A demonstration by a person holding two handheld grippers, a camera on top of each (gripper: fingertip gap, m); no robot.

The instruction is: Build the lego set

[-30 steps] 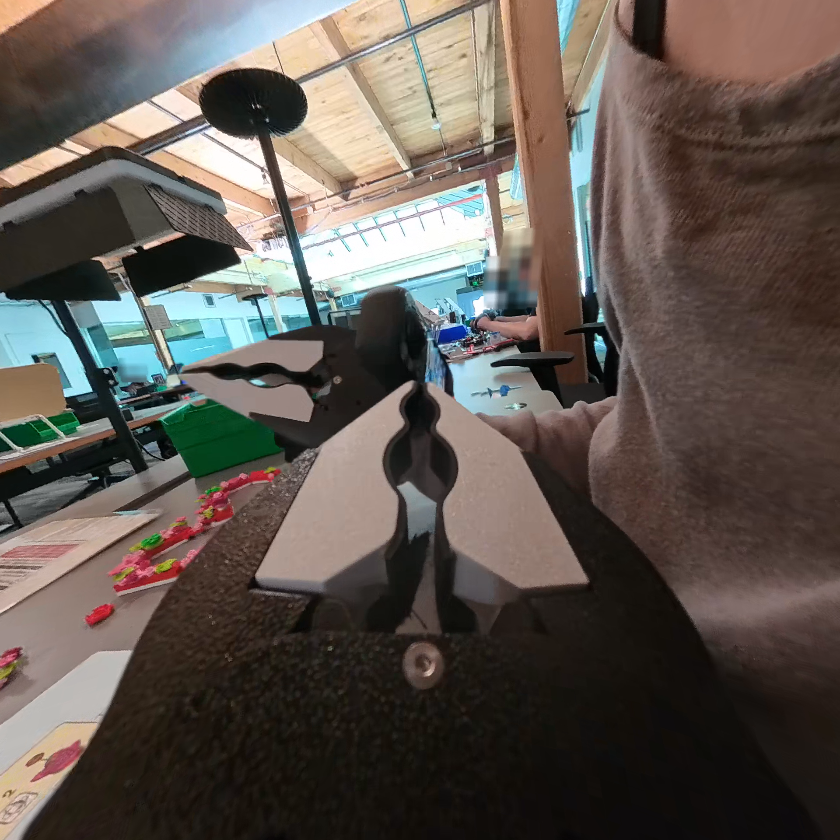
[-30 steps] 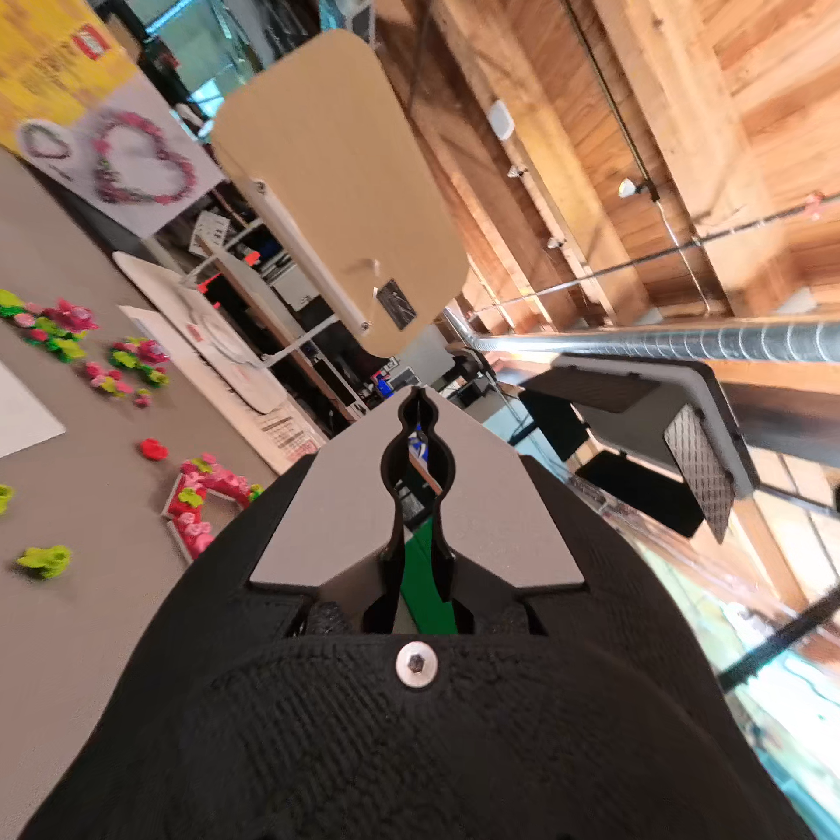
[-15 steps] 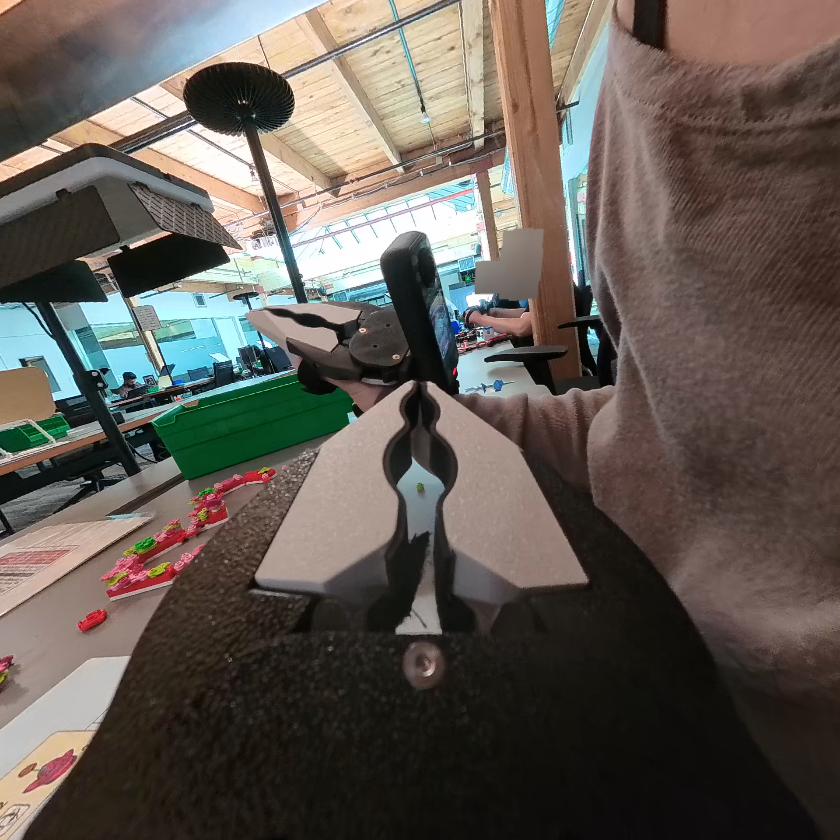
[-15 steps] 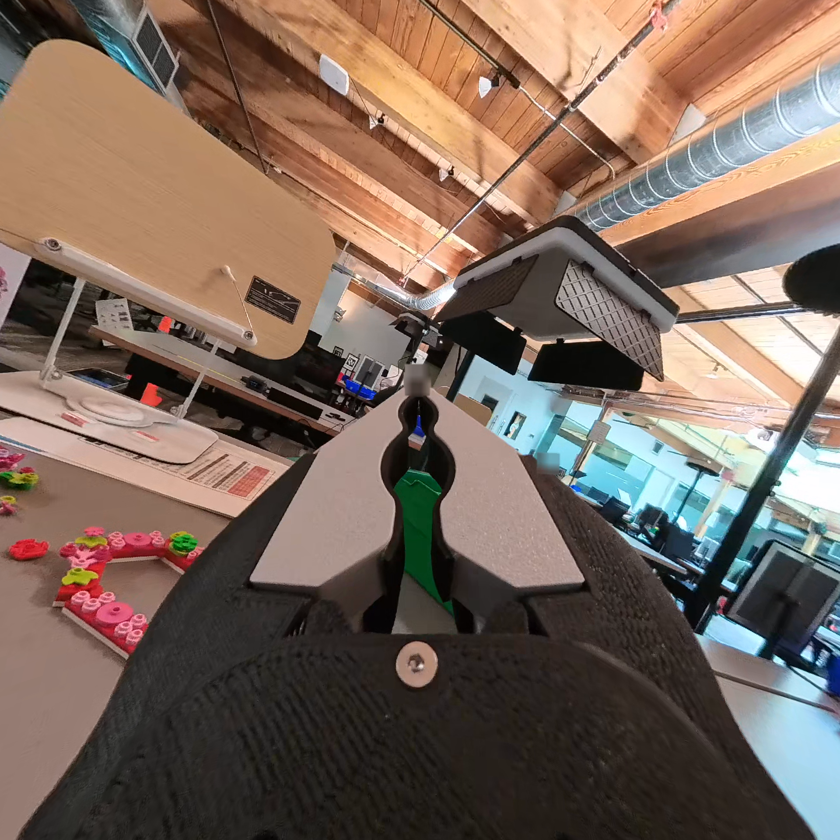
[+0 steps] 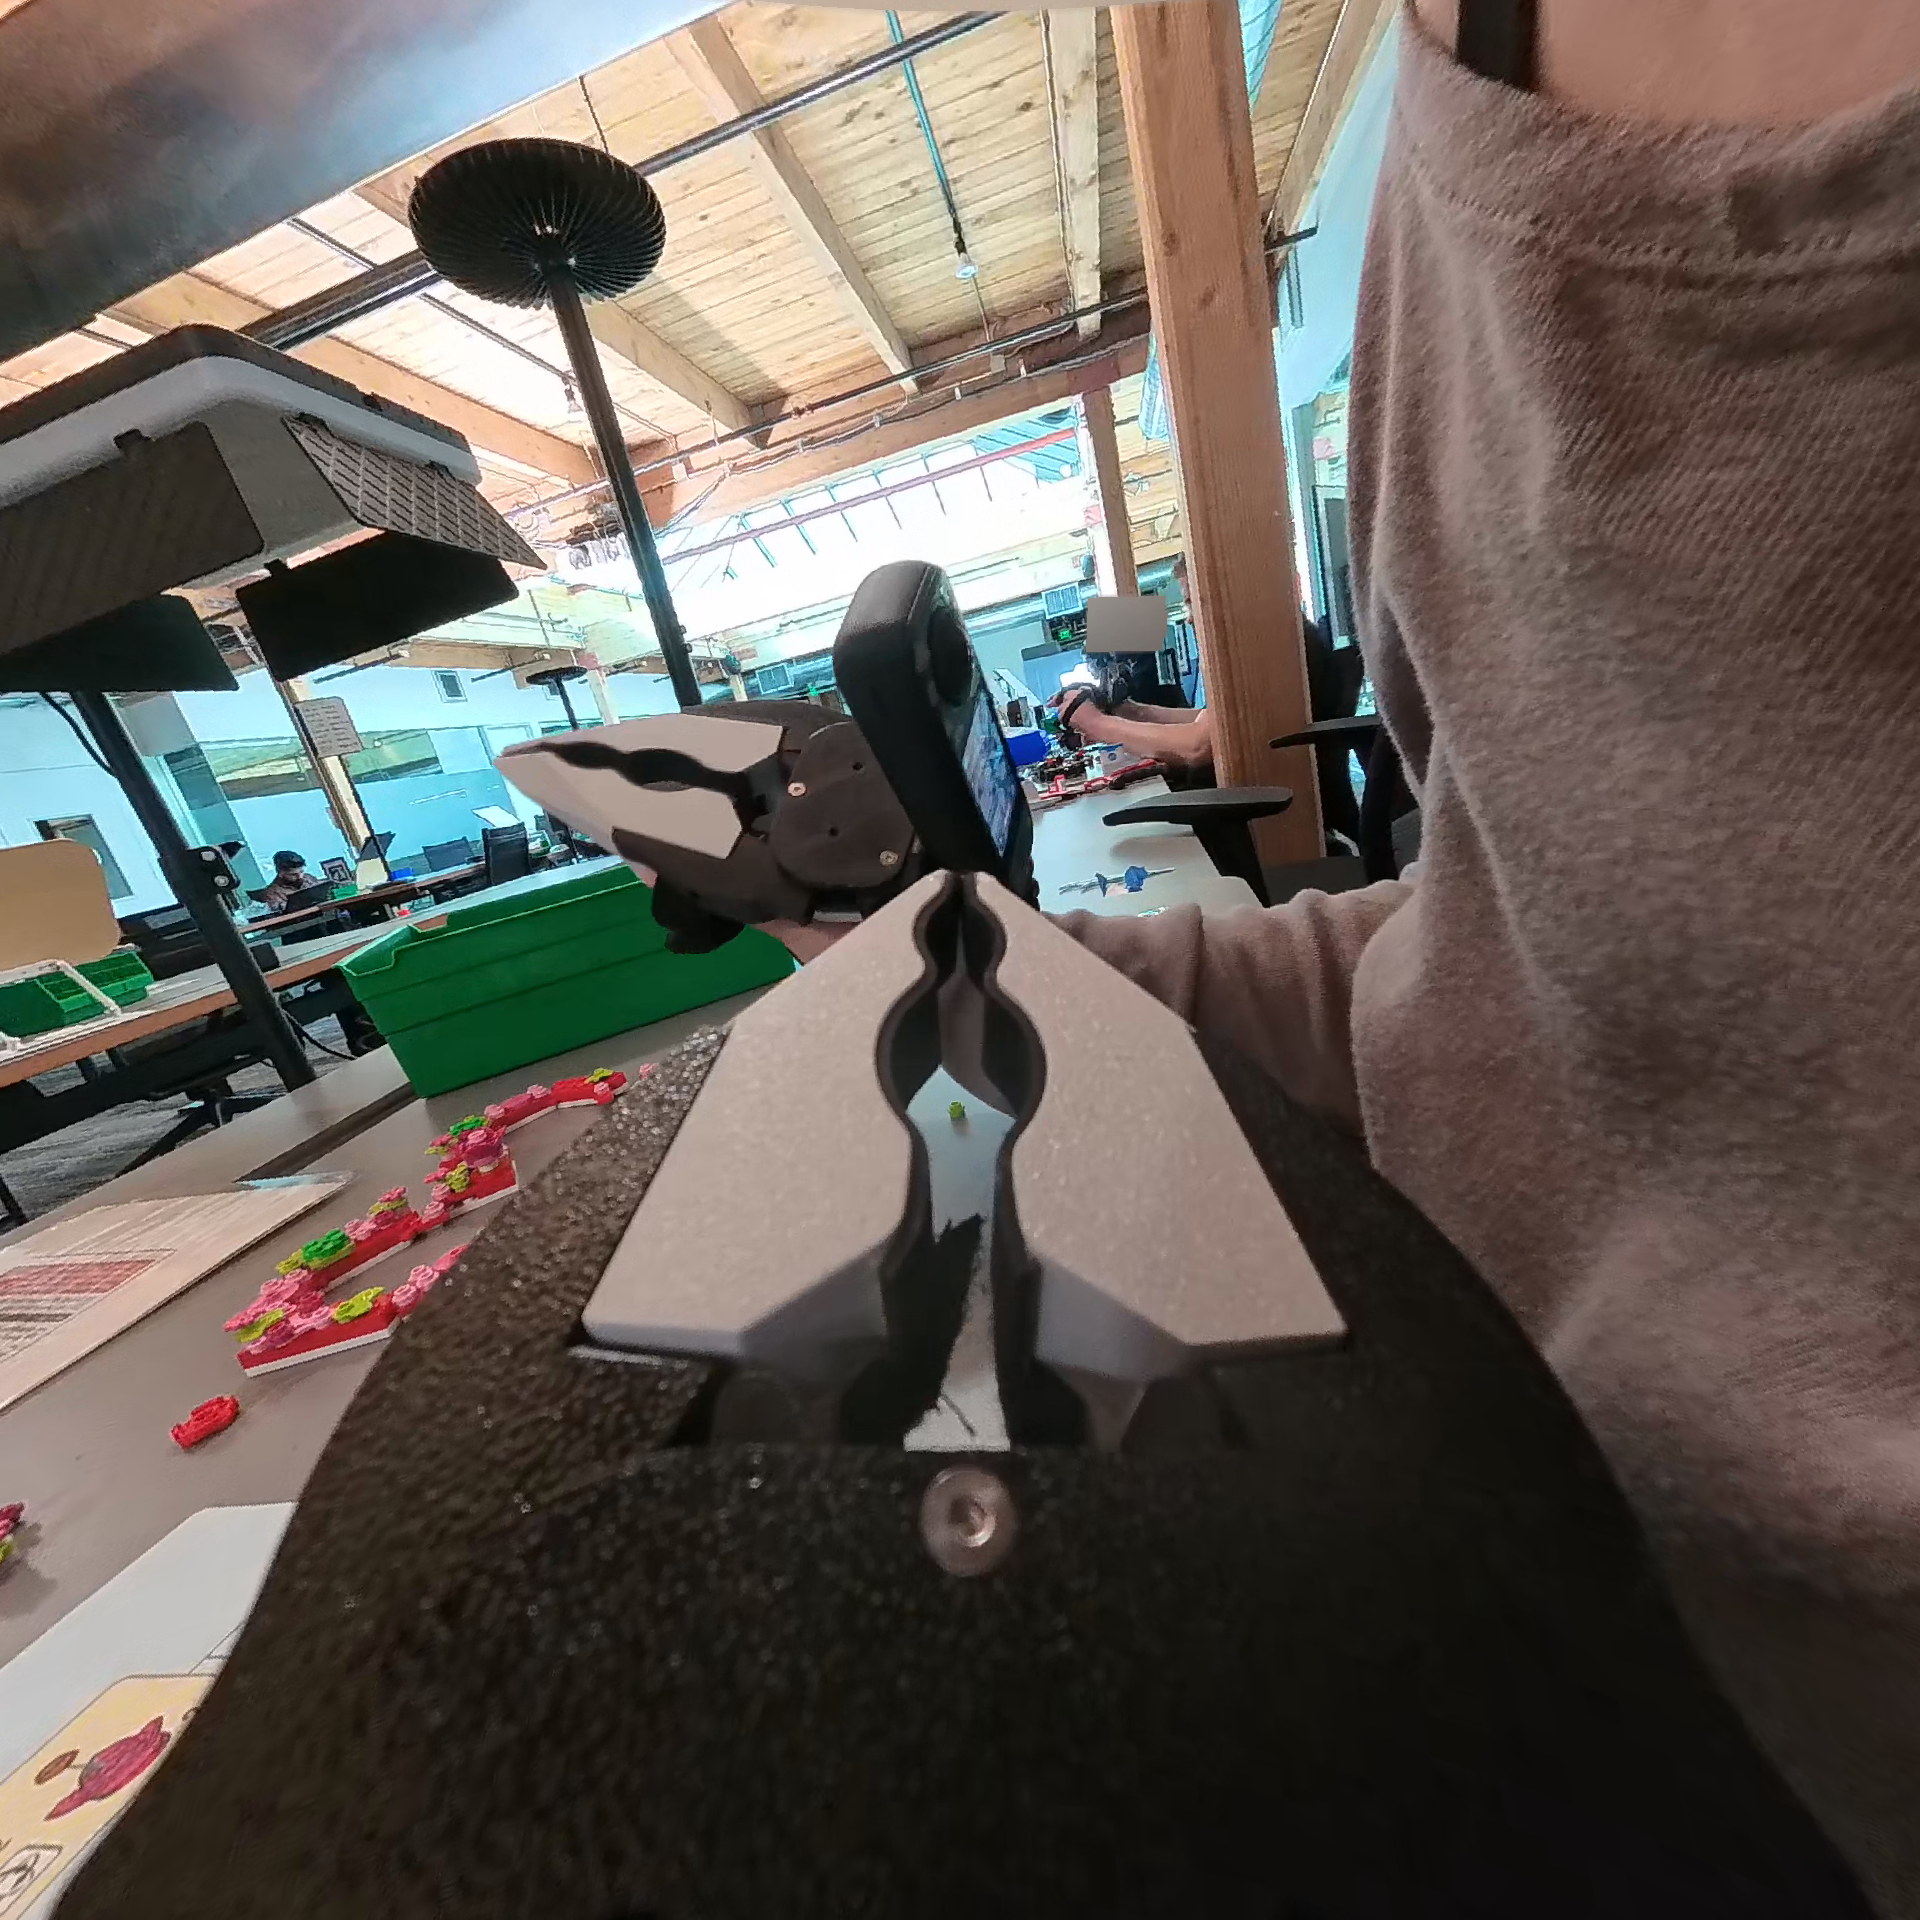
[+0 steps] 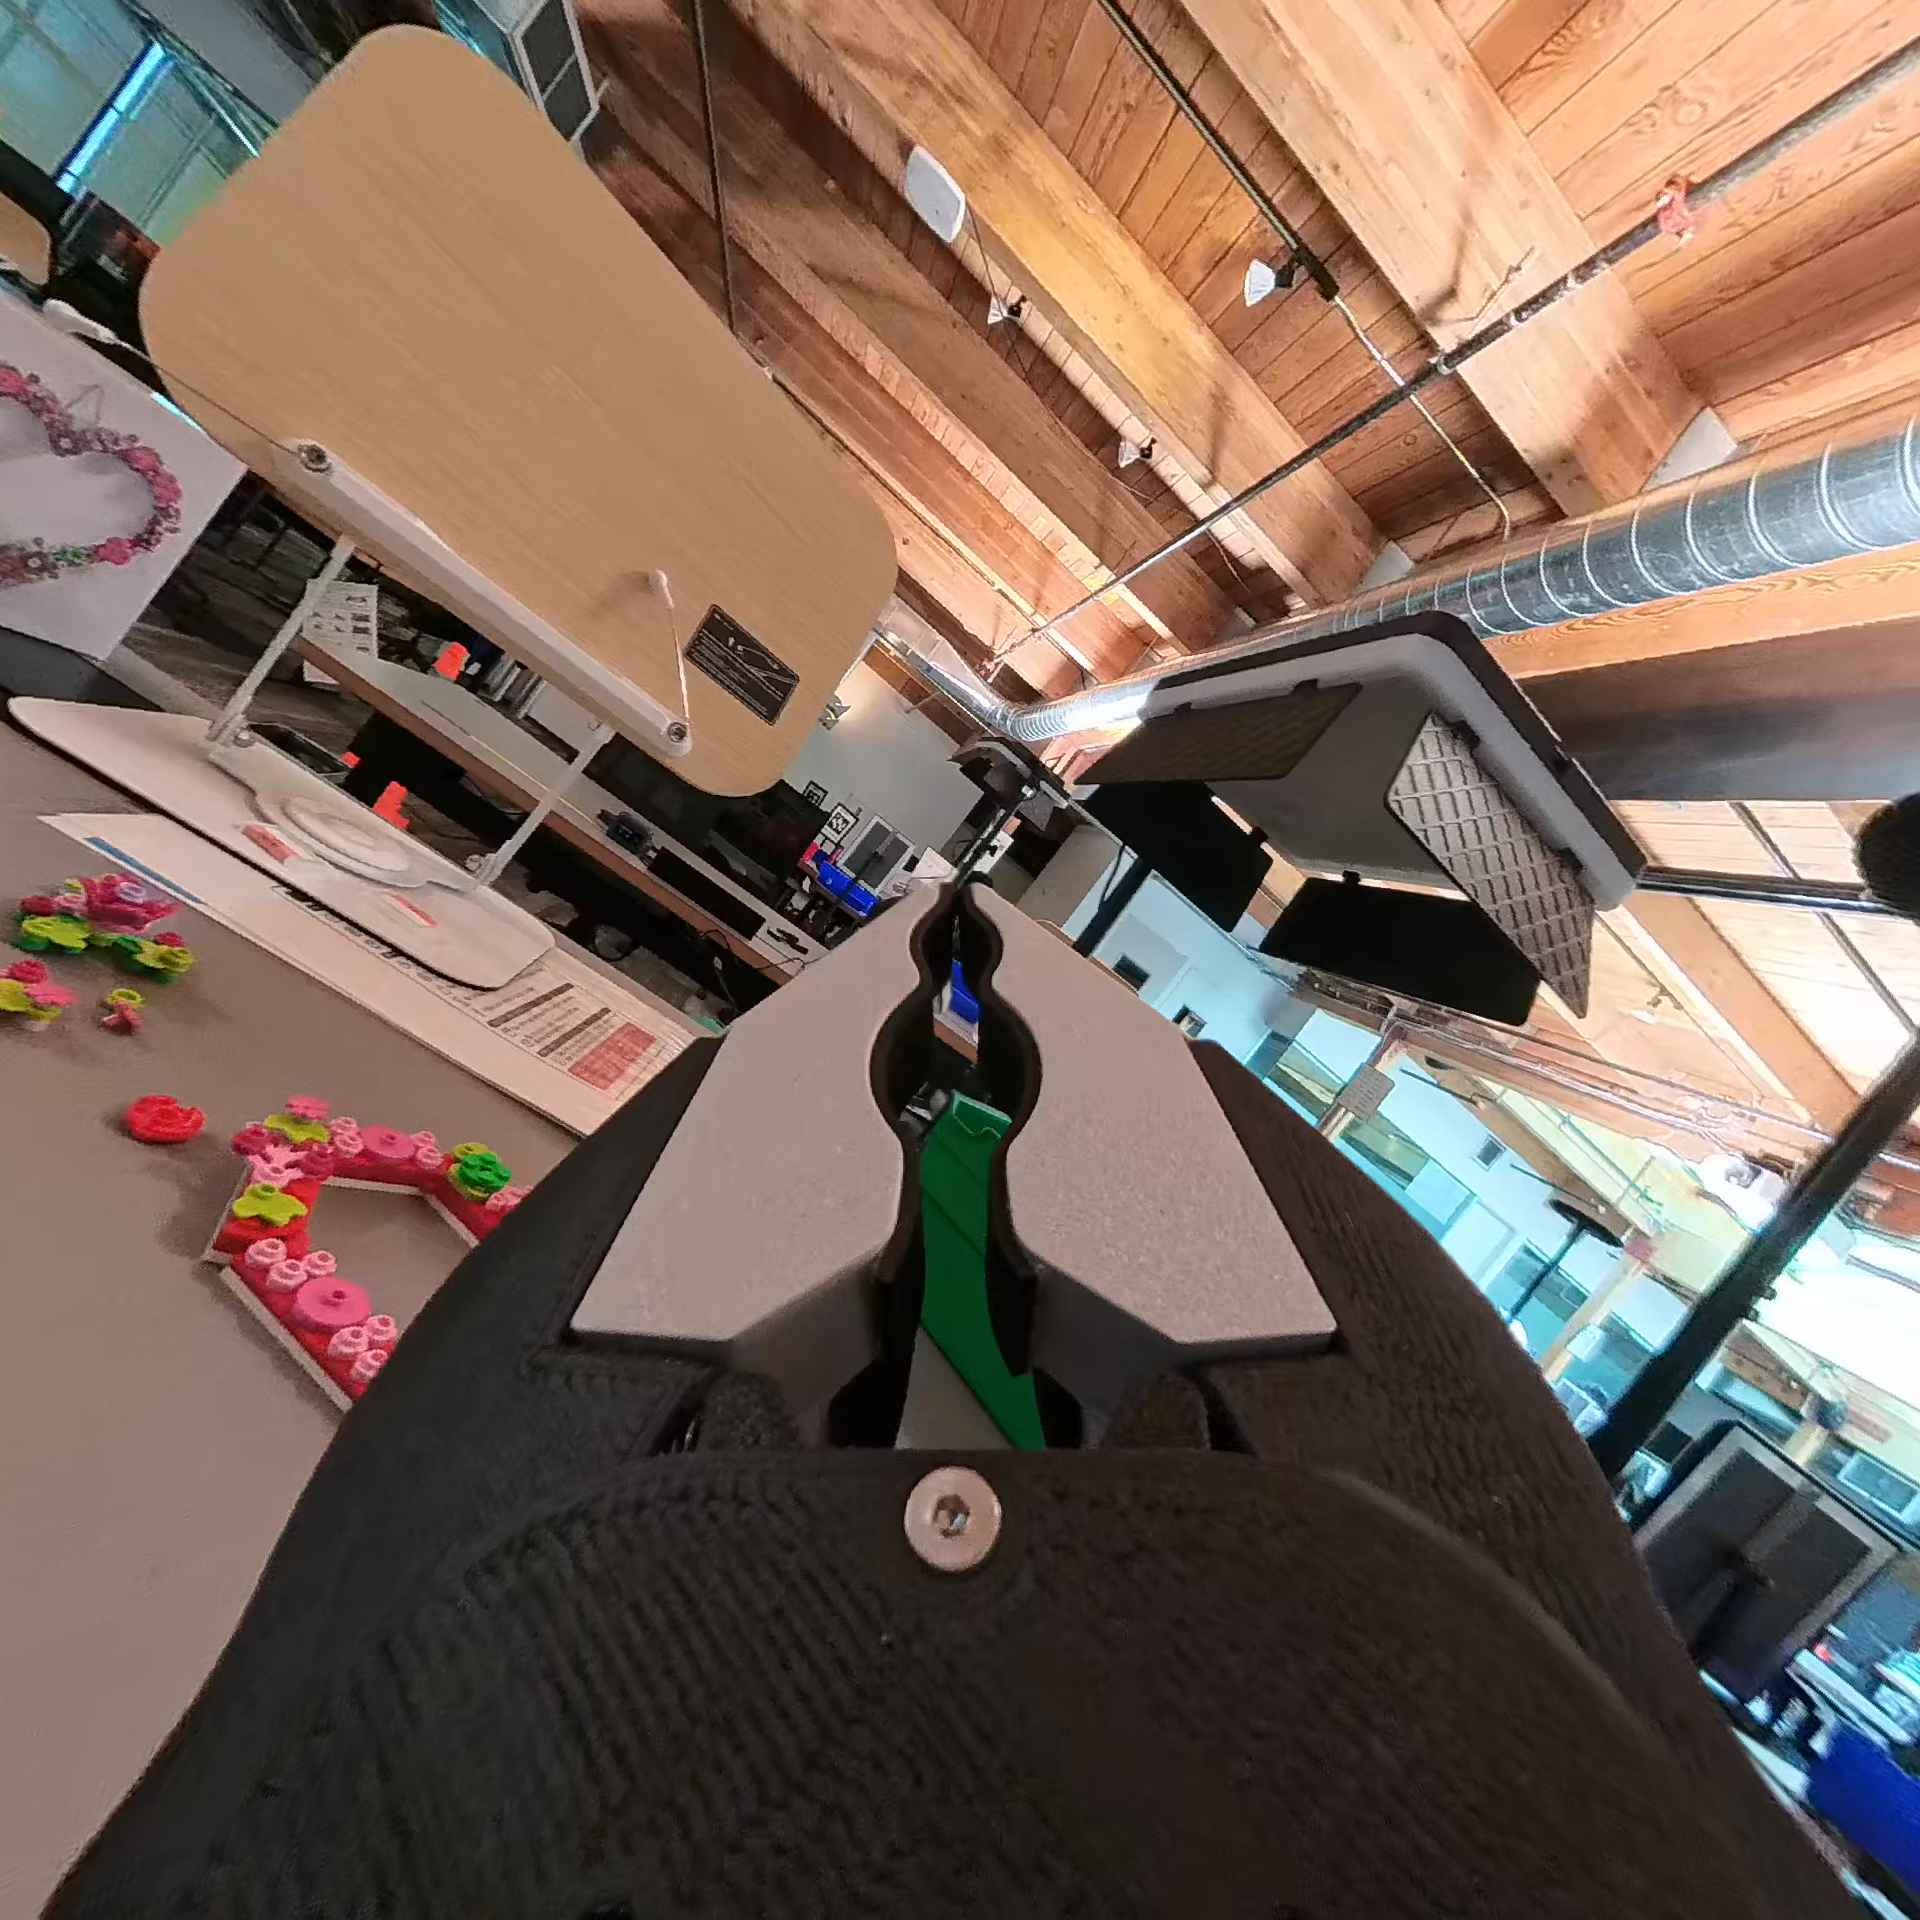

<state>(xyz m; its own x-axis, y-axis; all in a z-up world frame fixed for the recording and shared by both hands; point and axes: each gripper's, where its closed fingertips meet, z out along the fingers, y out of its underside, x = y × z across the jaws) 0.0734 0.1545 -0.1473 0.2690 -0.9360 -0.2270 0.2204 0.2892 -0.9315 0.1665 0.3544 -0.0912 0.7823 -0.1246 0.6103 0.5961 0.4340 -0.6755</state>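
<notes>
While both of my claws are held up off the grey table (image 6: pixel 125 1455), the contents stand as follows.

Left claw (image 5: pixel 961 894): fingers pressed together at the tips, nothing between them. It is aimed across the table toward my own sleeve (image 5: pixel 1226 977) and grey shirt (image 5: pixel 1610 831).

Right claw (image 6: pixel 961 899): fingers together at the tips, nothing gripped. It is tilted upward, toward the wooden ceiling (image 6: pixel 1299 208). From the left wrist view it shows side-on (image 5: pixel 540 758), raised above the green bins, its camera behind it.

Lego build, partly done (image 6: pixel 312 1236): an angled frame on a white and red base, studded with pink flowers and lime-green leaves. It lies flat on the table, left of my right claw, and shows again from the left wrist view (image 5: pixel 384 1247).

Loose red round piece (image 6: pixel 164 1119): on the table just beside the build, apart from it.

Loose flower clusters (image 6: pixel 99 925): pink and lime green, farther left on the table, well apart from the build.

Small lime-green piece (image 5: pixel 956 1112): on the table, seen through the gap in my left fingers.

Green bins (image 5: pixel 551 977): stacked, at the far edge of the table beyond the build.

Printed sheet (image 6: pixel 520 1013): flat on the table behind the build.

Wooden board on a white stand (image 6: pixel 499 395): tilted, standing behind the sheet.
</notes>
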